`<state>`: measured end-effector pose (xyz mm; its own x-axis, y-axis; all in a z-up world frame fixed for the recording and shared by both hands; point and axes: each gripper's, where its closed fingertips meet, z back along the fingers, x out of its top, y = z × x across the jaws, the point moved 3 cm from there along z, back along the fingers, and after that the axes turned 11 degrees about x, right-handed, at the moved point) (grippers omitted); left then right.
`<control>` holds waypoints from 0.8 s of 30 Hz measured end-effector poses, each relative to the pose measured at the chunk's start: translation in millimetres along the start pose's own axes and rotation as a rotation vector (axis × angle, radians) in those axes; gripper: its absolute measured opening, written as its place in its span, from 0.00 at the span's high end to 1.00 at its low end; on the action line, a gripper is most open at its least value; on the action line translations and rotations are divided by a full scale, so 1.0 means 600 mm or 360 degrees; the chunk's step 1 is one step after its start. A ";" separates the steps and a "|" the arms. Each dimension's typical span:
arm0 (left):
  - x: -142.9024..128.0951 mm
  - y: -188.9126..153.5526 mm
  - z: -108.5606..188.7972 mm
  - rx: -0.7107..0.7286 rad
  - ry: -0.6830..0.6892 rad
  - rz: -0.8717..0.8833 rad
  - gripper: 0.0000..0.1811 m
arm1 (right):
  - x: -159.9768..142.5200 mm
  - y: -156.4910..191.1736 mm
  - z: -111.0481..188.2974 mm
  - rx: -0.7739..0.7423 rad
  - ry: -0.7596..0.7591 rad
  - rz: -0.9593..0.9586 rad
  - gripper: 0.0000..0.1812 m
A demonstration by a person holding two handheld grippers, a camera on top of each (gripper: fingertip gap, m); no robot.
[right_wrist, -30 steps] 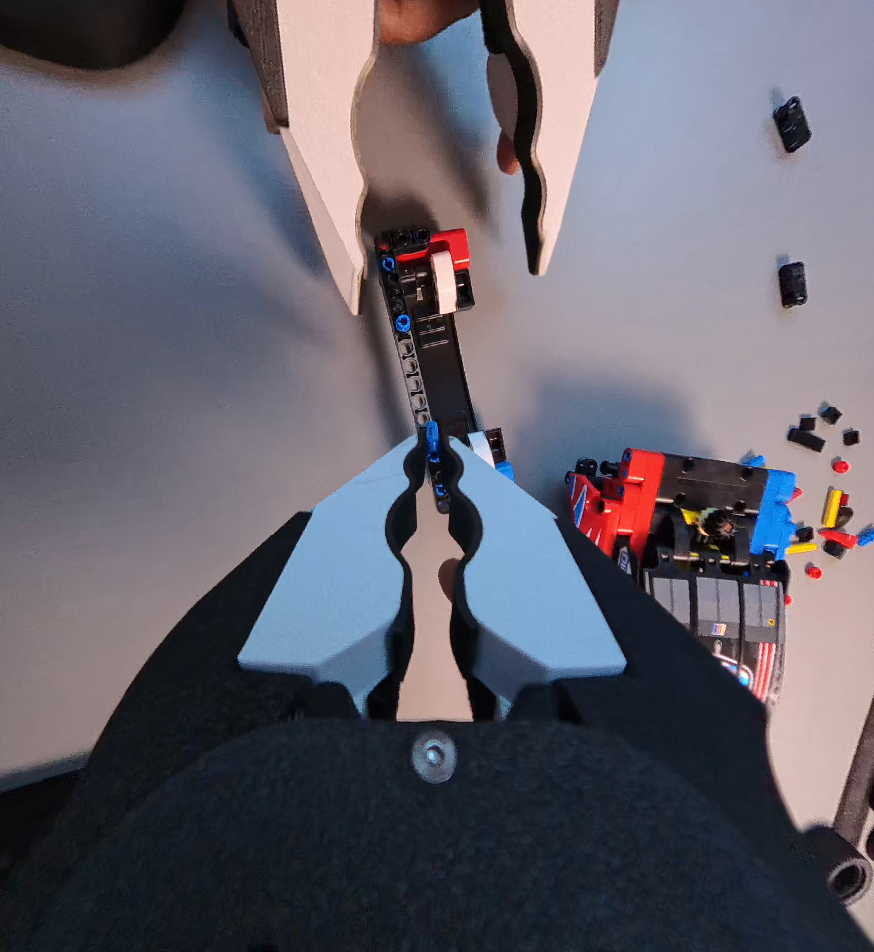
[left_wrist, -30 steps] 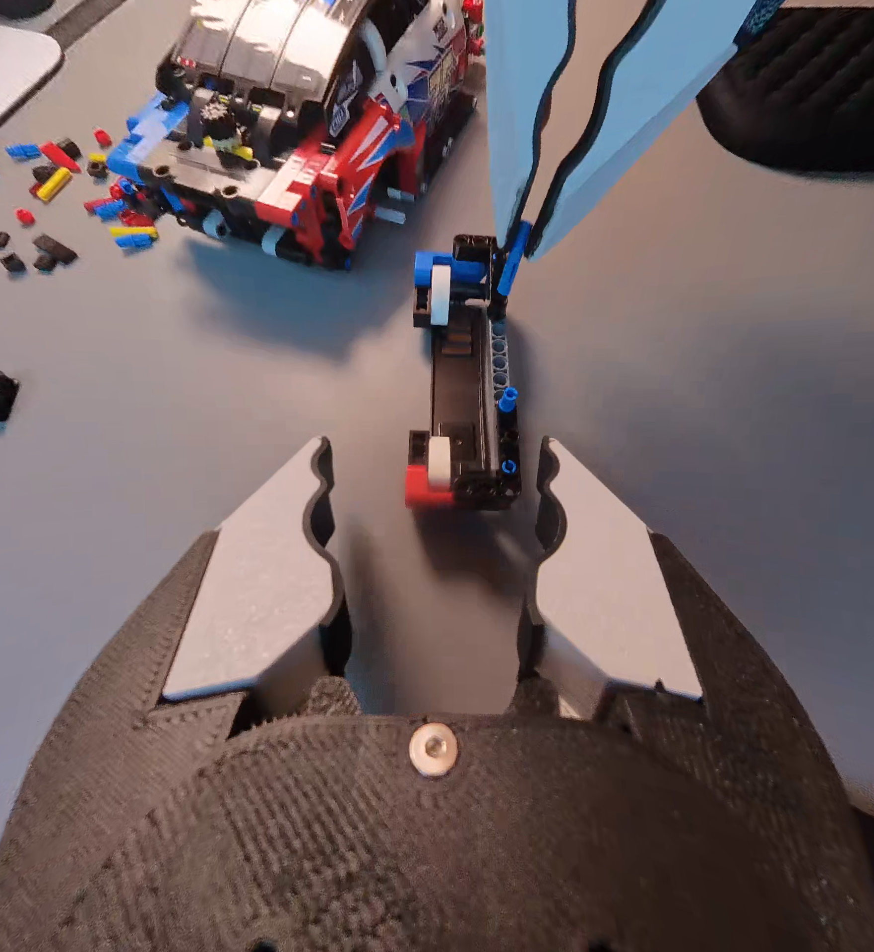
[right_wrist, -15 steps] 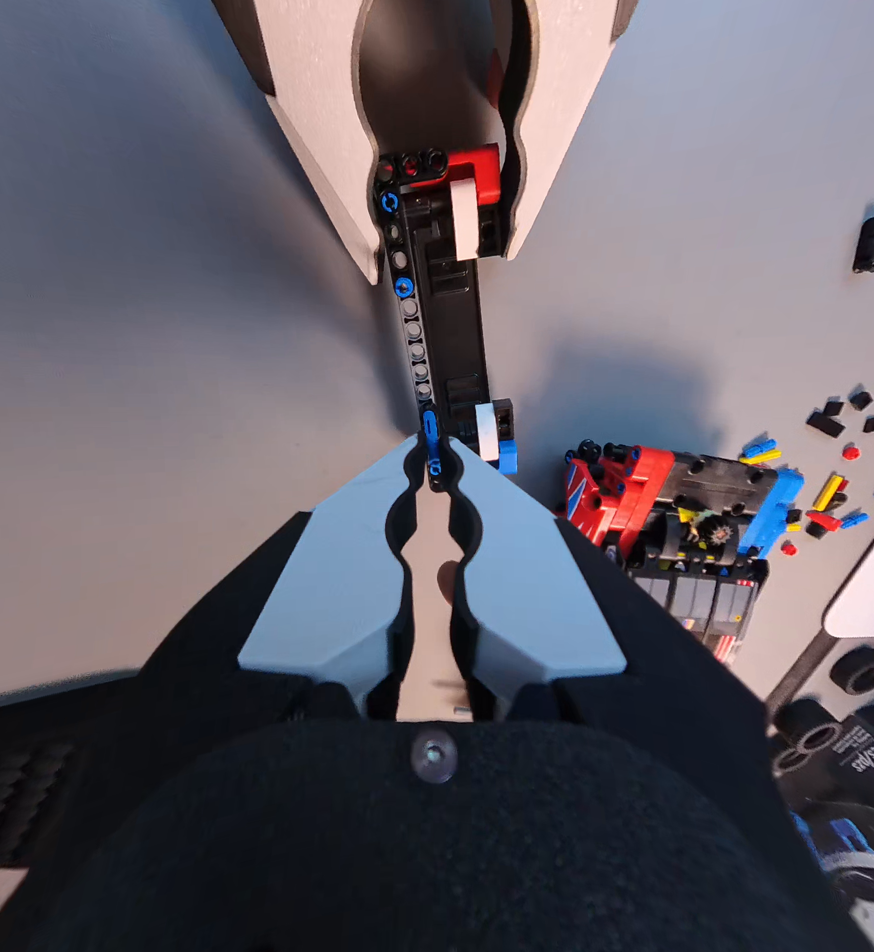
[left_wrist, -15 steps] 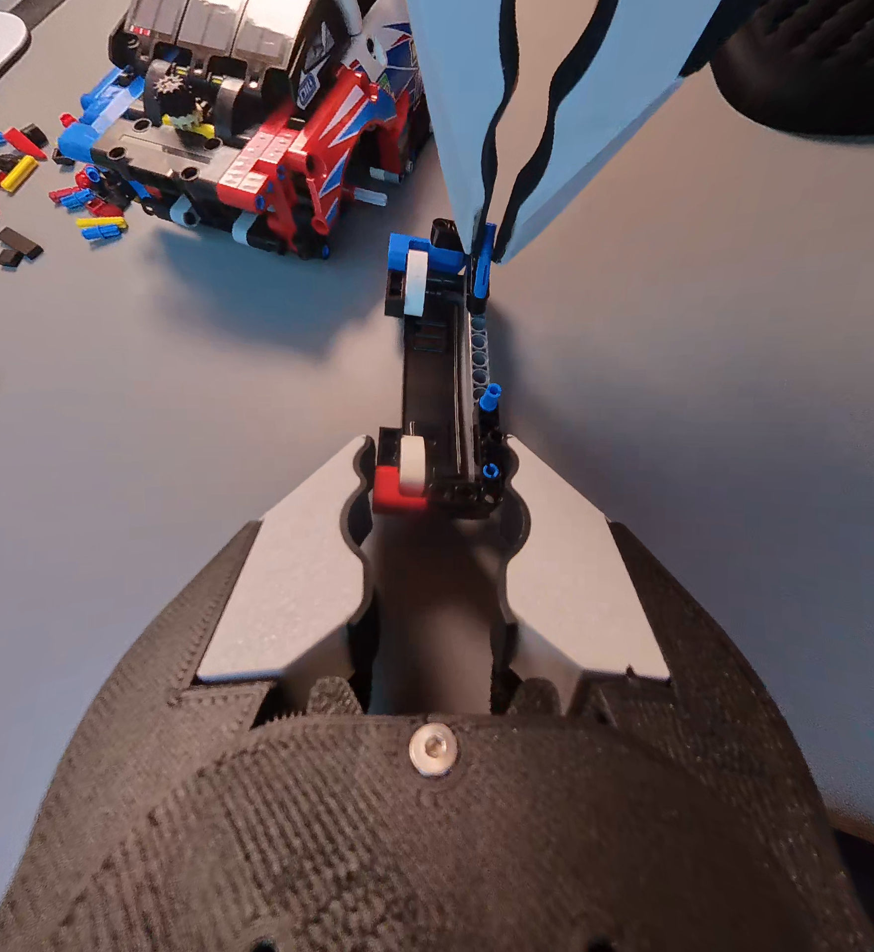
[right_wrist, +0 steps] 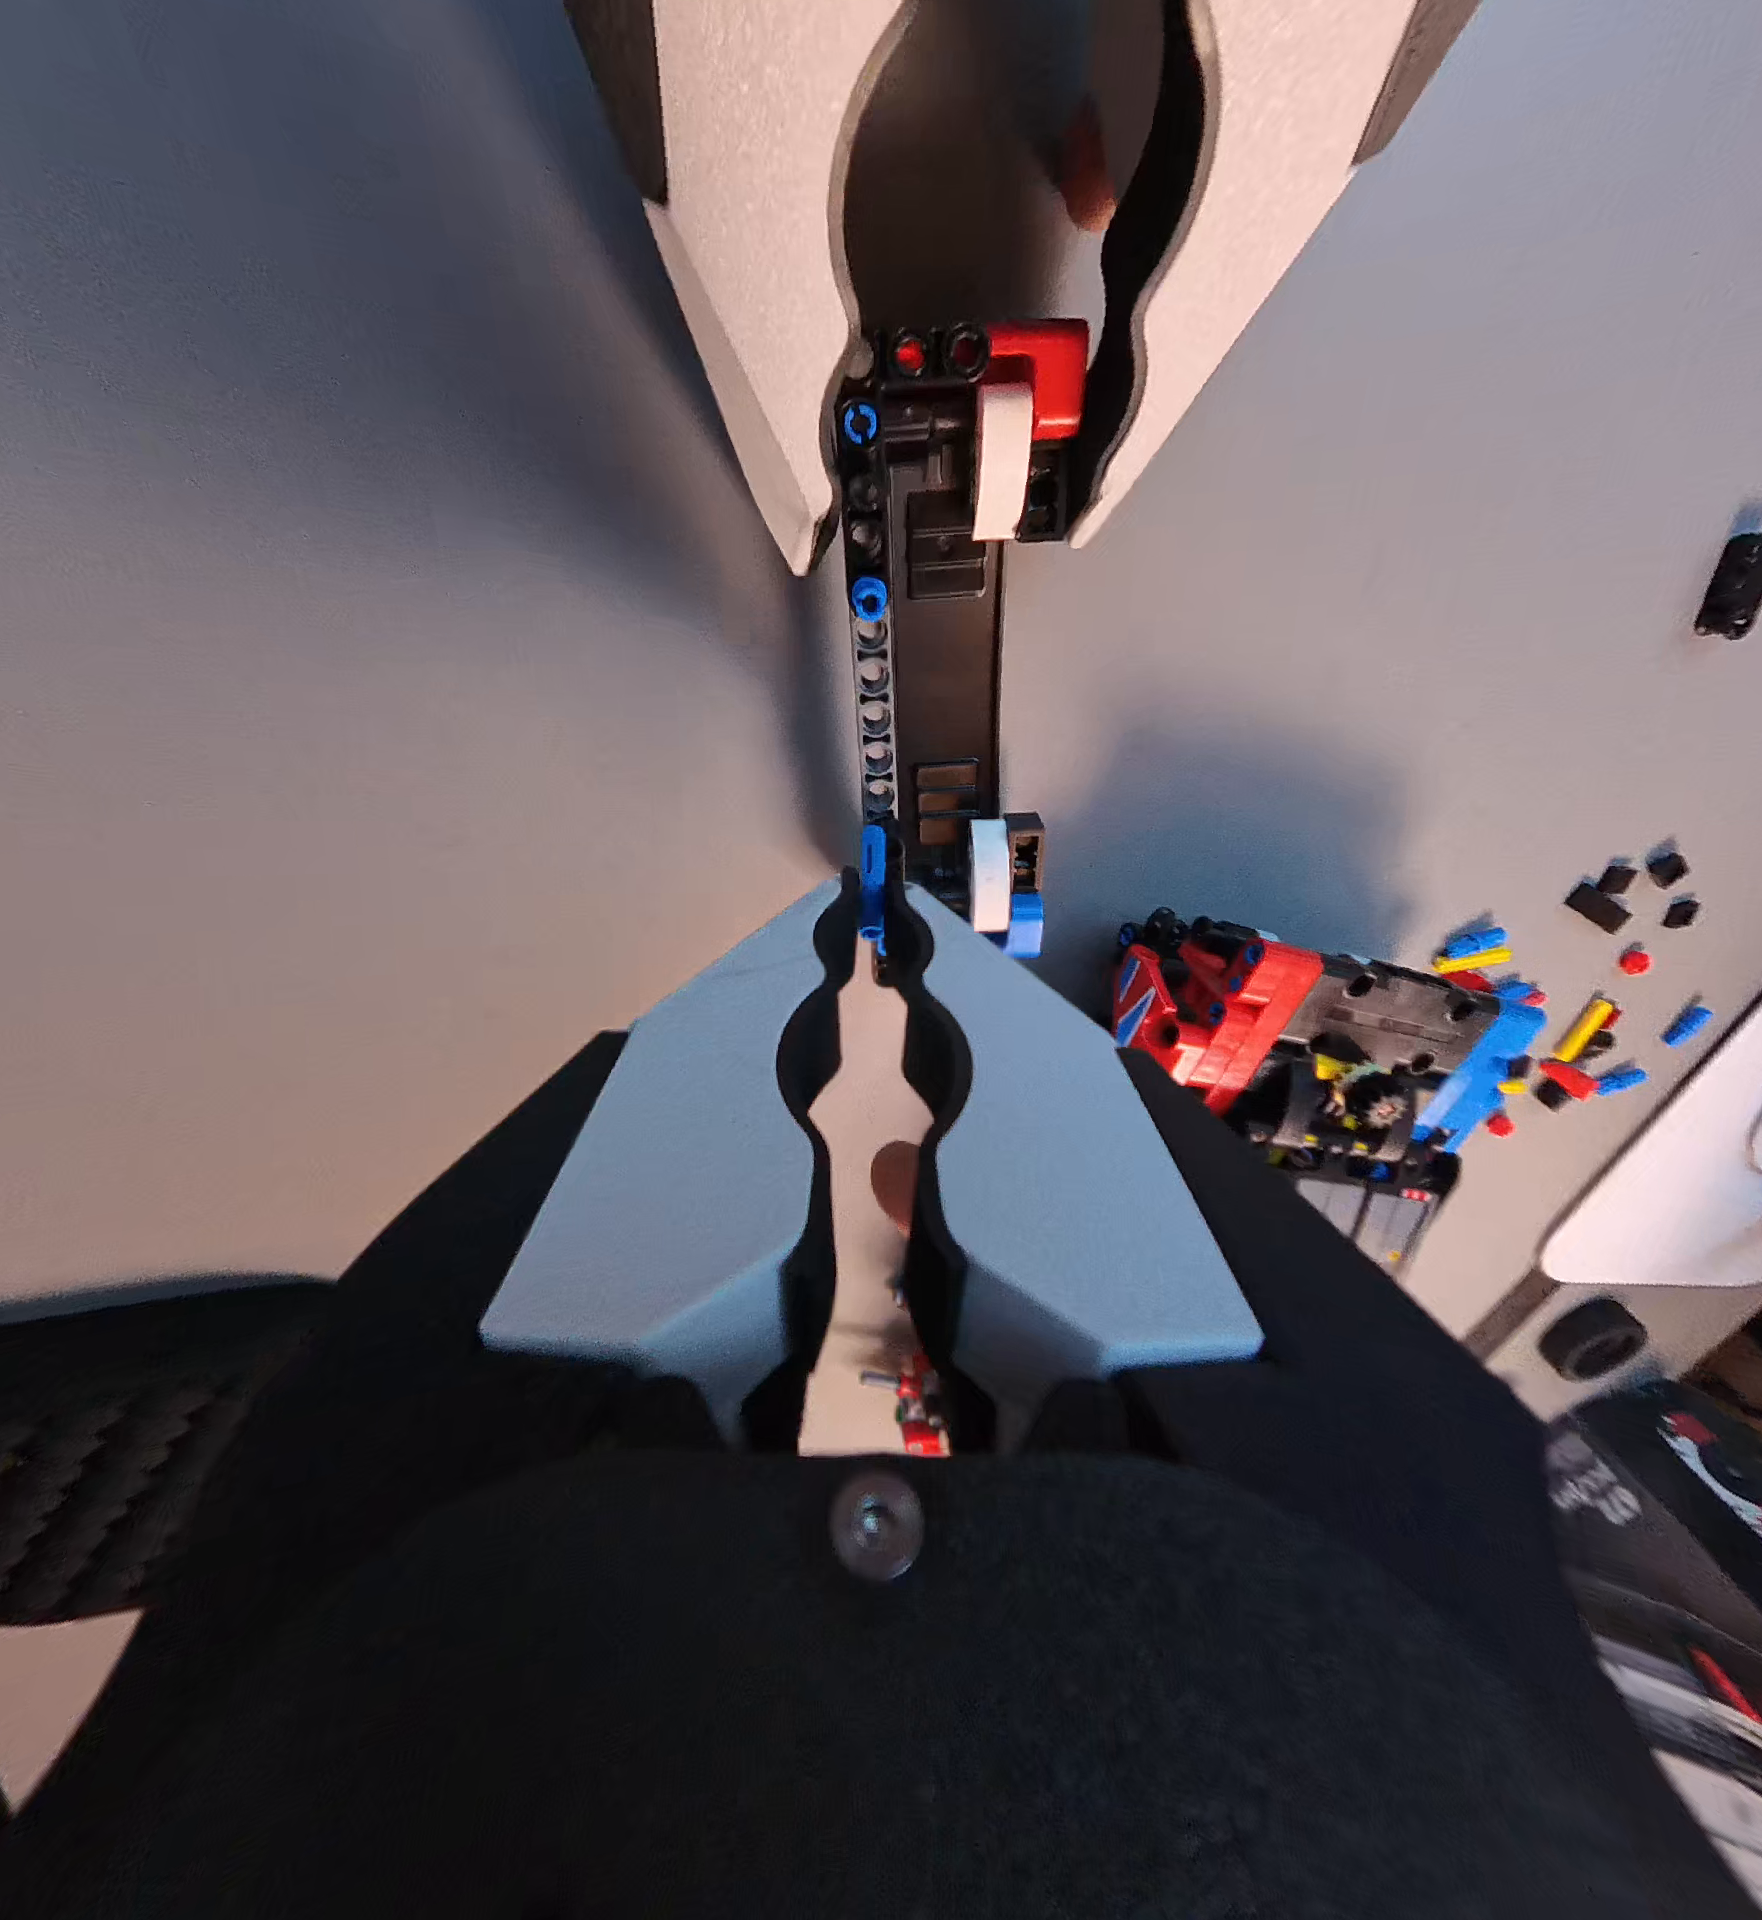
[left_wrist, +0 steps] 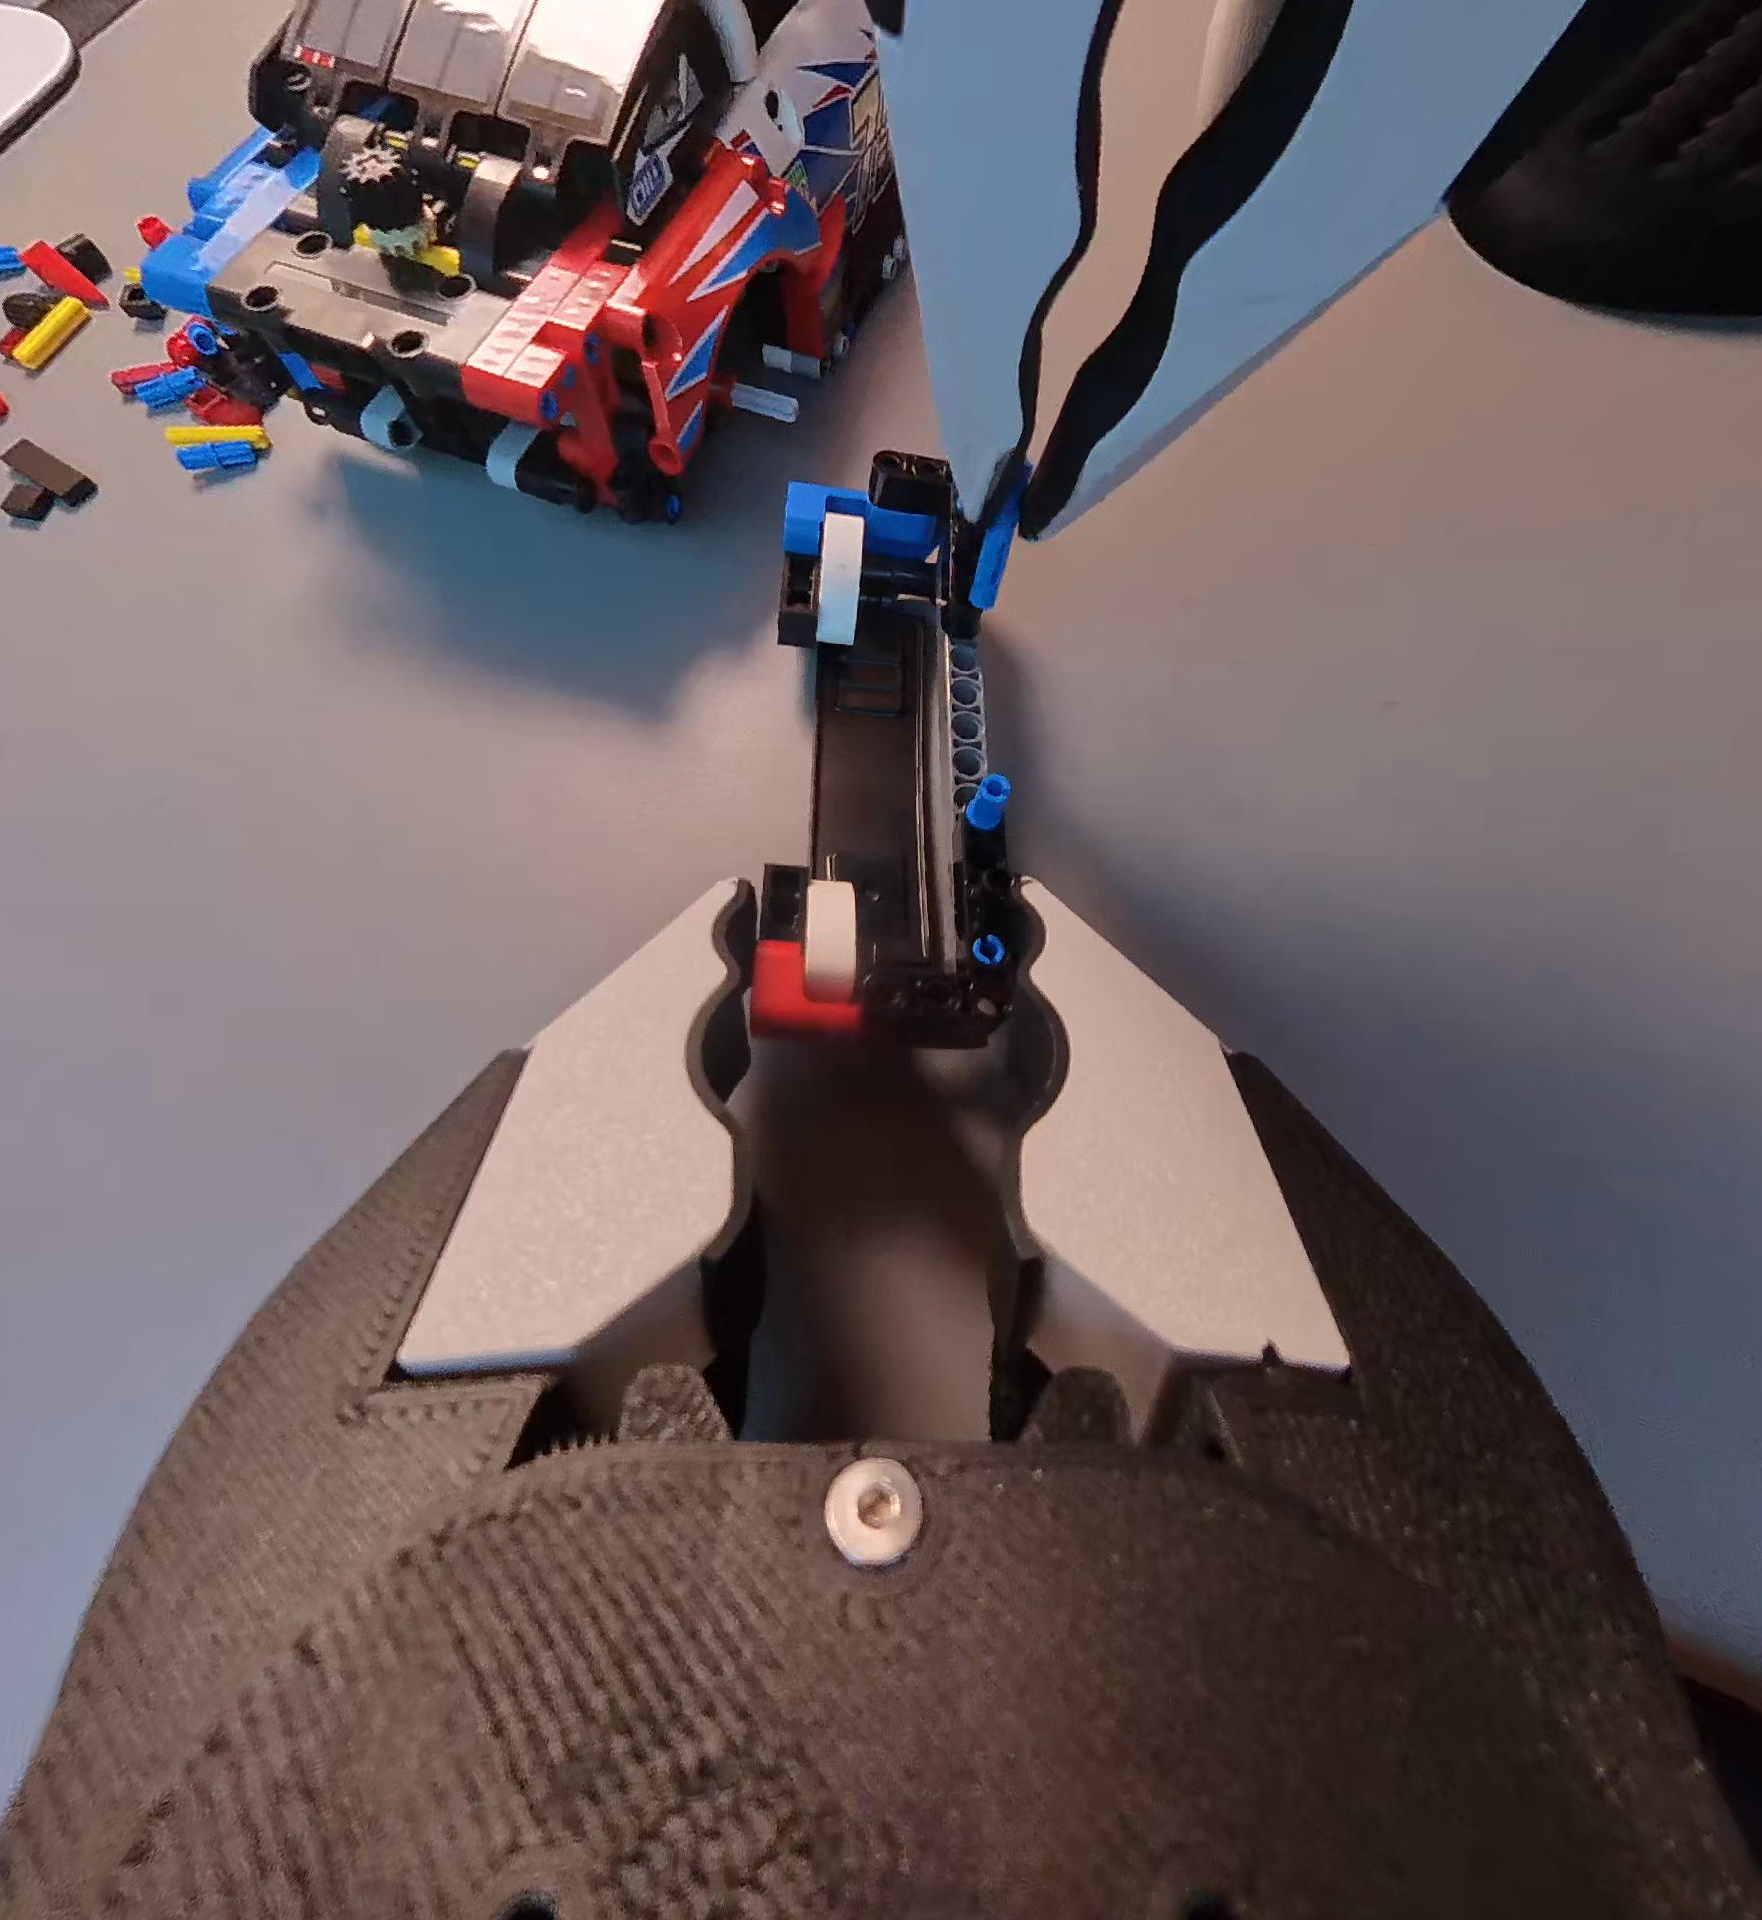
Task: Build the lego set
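Observation:
A long black lego sub-assembly (left_wrist: 887,769) with a red corner at one end and a blue corner at the other lies between my two grippers over the grey table (left_wrist: 1376,831). My left gripper (left_wrist: 882,935) is shut on its red end. My right gripper (right_wrist: 875,904) is shut on a blue pin (right_wrist: 872,873) at the blue end, beside the grey holed beam (right_wrist: 875,707). The right gripper also shows in the left wrist view (left_wrist: 1002,509), and the left gripper in the right wrist view (right_wrist: 944,540). I cannot tell whether the sub-assembly (right_wrist: 944,675) touches the table.
A part-built red, blue and black lego truck (left_wrist: 565,239) (right_wrist: 1313,1070) stands close by. Loose small pieces (left_wrist: 46,322) (right_wrist: 1583,1039) lie beside it, and a lone black piece (right_wrist: 1739,582) farther off. A white tray (right_wrist: 1687,1195), a black wheel (right_wrist: 1594,1340) and a booklet (right_wrist: 1739,1558) are nearby. The left gripper's tips are roughly 6 cm from the right gripper's. The lone black piece (right_wrist: 1739,582) lies around 15 cm away from my left fingertips.
My left gripper moved forward and closed from wide open onto the red end of the sub-assembly. My right gripper stayed shut on the blue pin at the other end.

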<state>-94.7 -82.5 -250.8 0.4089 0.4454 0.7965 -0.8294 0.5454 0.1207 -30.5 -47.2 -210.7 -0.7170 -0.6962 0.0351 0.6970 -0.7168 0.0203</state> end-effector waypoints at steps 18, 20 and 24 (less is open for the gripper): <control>0.093 -0.041 0.072 -0.0031 -0.0706 -0.0276 0.99 | 0.056 0.031 0.079 0.0011 -0.1133 -0.0238 0.99; 0.099 -0.042 0.081 -0.0075 -0.0779 -0.0256 0.99 | 0.058 0.036 0.089 -0.0021 -0.1242 -0.0168 0.99; 0.110 -0.050 0.098 -0.0184 -0.0904 -0.0210 0.99 | 0.062 0.050 0.107 -0.0089 -0.1359 -0.0016 0.98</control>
<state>-65.1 -111.3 -167.4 0.2116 -0.0636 0.9753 -0.7257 0.6582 0.2003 -35.4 -92.0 -144.8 -0.4536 -0.4379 0.7762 0.6730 -0.7393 -0.0237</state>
